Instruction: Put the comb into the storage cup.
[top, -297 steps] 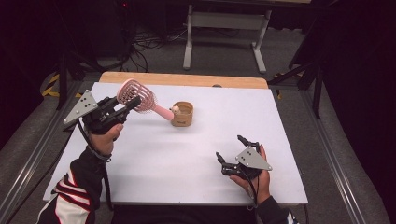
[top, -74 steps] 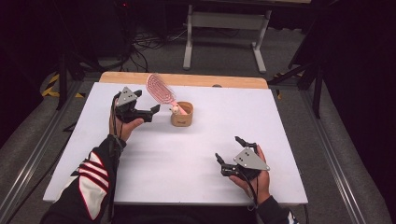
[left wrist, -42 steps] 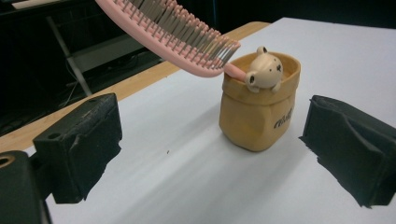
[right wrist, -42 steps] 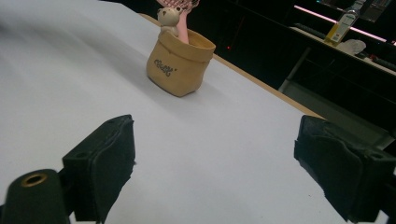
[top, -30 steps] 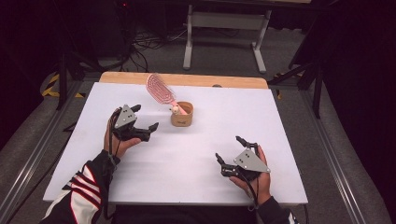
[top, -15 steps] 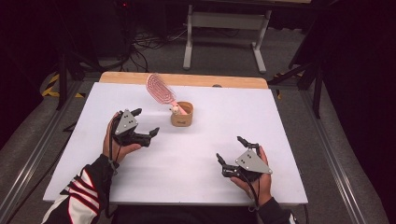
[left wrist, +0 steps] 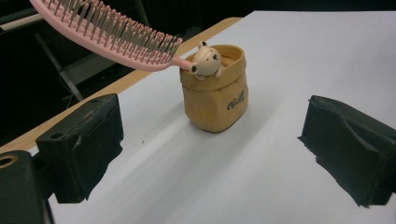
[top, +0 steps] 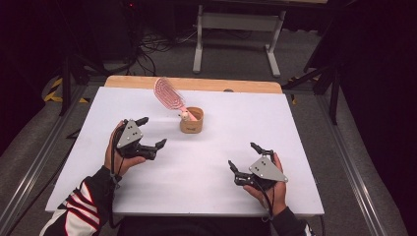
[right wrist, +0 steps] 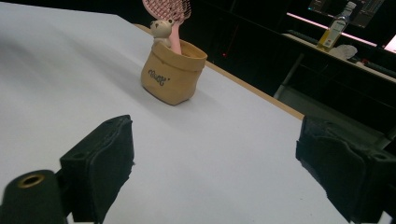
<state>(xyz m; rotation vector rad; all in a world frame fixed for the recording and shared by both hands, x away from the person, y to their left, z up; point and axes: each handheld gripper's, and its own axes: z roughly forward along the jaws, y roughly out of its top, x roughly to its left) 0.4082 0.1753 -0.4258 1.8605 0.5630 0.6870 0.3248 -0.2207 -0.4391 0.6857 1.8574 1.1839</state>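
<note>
A big white table (top: 196, 187) fills the middle of the room. Its top is flat and smooth. Along the far edge runs a strip of light brown wood (top: 236, 84).

One thing stands right on the table: a small tan pot (top: 191, 121). It stands upright, toward the far side and near the middle. The pot has dark writing on its side and a little bear (left wrist: 205, 59) peeking over its rim. A pink hairbrush (top: 169, 96) stands in the pot, handle down. Its bristly head leans up and out toward the far left.
</note>
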